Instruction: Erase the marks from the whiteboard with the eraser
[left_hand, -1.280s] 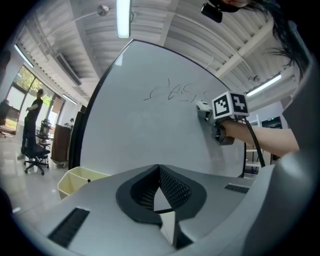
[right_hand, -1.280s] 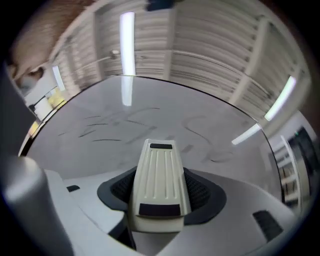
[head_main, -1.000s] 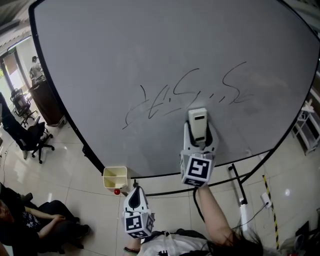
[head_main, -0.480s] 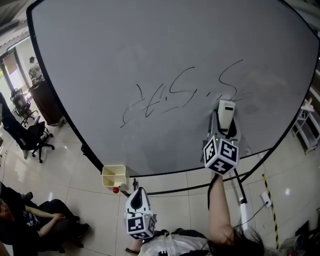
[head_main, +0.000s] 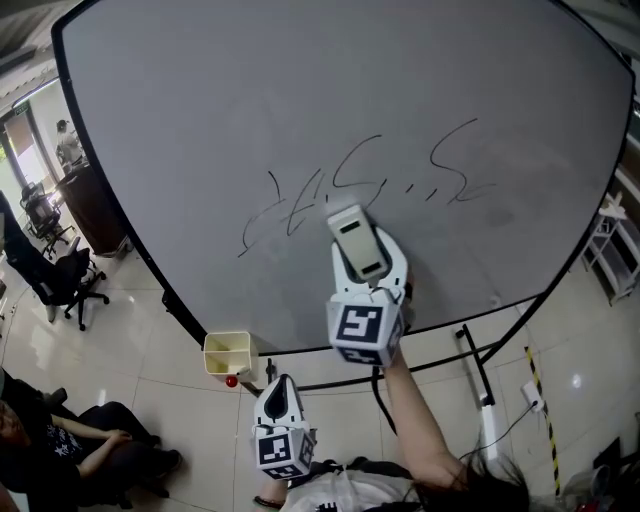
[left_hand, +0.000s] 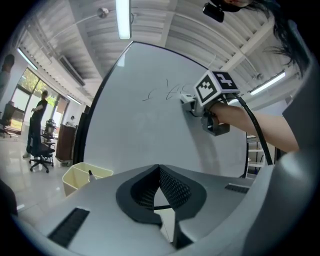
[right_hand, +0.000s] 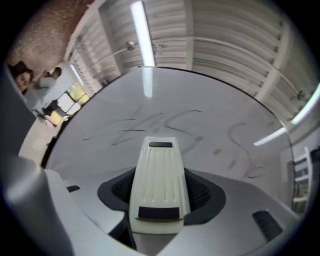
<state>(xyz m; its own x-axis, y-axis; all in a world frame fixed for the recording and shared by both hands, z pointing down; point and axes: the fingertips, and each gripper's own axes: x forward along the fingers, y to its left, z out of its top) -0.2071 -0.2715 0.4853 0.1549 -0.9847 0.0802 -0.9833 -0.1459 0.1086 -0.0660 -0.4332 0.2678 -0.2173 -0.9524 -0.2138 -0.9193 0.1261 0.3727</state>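
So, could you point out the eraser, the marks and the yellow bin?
eraser (head_main: 358, 243): head view, the middle of its back.
marks (head_main: 300, 205): head view, the left group of strokes.
bin (head_main: 230, 365): head view, its front wall.

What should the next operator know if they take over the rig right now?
Right gripper: shut on the eraser, at the whiteboard, just under the left scribble.
Left gripper: shut, empty, held low off the board near the yellow bin.
Done: little if anything; both scribbles look whole.
Left: wipe the left scribble, then the right scribble.
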